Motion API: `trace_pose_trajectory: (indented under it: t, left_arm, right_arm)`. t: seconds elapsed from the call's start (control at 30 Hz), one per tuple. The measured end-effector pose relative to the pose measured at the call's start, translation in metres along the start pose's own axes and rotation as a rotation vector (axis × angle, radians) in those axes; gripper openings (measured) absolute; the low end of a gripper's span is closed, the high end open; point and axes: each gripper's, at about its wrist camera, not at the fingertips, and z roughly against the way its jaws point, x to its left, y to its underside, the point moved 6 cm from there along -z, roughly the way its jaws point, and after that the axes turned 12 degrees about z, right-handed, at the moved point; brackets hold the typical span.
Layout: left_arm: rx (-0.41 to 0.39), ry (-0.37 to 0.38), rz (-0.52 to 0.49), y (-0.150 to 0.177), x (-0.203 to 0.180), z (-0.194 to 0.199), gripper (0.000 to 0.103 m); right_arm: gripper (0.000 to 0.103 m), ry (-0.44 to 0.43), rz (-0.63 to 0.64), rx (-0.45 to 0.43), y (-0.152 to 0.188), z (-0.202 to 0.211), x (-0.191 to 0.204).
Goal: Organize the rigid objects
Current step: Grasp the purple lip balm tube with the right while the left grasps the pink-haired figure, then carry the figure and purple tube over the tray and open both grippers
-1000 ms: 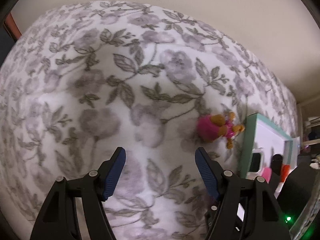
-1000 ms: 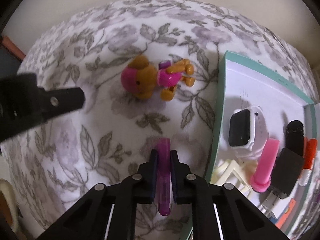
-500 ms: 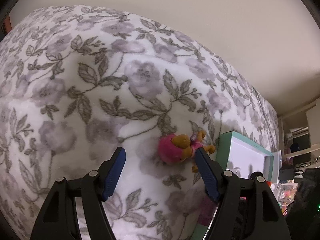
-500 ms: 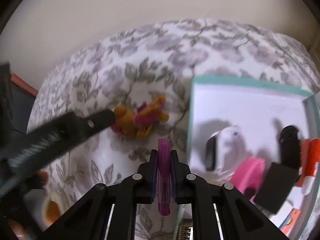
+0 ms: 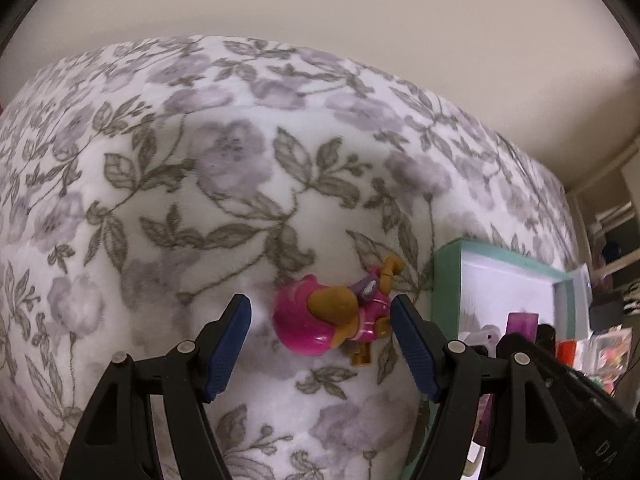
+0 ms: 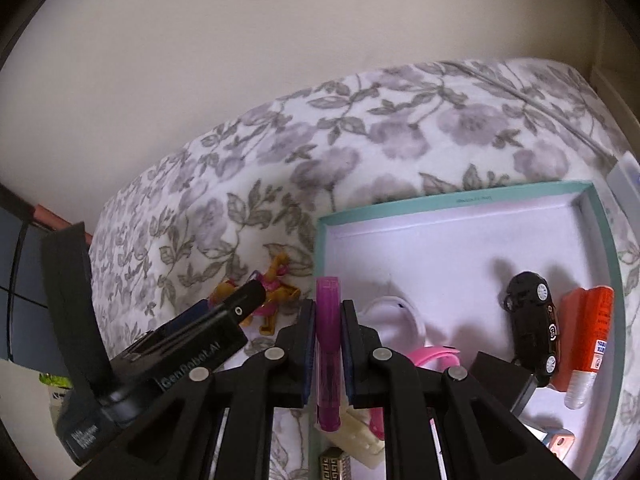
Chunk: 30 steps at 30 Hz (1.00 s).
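A pink and orange toy dog (image 5: pixel 332 322) lies on the floral blanket beside the teal box (image 5: pixel 444 280). My left gripper (image 5: pixel 320 320) is open, its blue pads on either side of the dog, not touching it. My right gripper (image 6: pixel 328 312) is shut on a flat purple stick (image 6: pixel 328 344) and holds it over the left edge of the teal box (image 6: pixel 460 200). The dog (image 6: pixel 272 292) shows partly behind the left gripper in the right wrist view.
In the box lie a black toy car (image 6: pixel 532 328), an orange tube (image 6: pixel 588 336), a white watch (image 6: pixel 396 316), a pink piece (image 6: pixel 436 360), a black adapter (image 6: pixel 500 376) and a cream piece (image 6: pixel 360 436). A wall stands behind the bed.
My left gripper has moved in so the dog now lies between its pads. My right gripper has carried the purple stick right, to the box's left edge.
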Motion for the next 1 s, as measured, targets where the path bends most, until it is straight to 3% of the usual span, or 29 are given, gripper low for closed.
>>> trace_pose_trajectory:
  t: [0.13,0.43,0.6,0.83,1.0]
  left_arm:
    - [-0.008,-0.02,-0.038,0.003,-0.006,-0.002,0.079]
    - [-0.012,0.004,-0.019,0.003,-0.013,-0.013,0.079]
    - [-0.05,-0.027,-0.03,0.003,-0.016,-0.017,0.079]
    - [-0.033,-0.047,-0.044,0.004,-0.016,-0.015,0.078]
    - [-0.027,-0.005,-0.037,0.0,-0.021,-0.003,0.078]
  right_arm:
    - [0.013,-0.003,-0.02,0.008,0.001,-0.002,-0.005]
    - [0.013,-0.022,-0.033,0.017,0.003,-0.004,-0.007]
    - [0.013,-0.026,-0.037,0.021,0.004,-0.005,-0.007]
    - [0.013,-0.028,-0.04,0.03,0.005,-0.007,-0.008]
    - [0.013,-0.016,-0.039,0.016,0.002,0.001,-0.009]
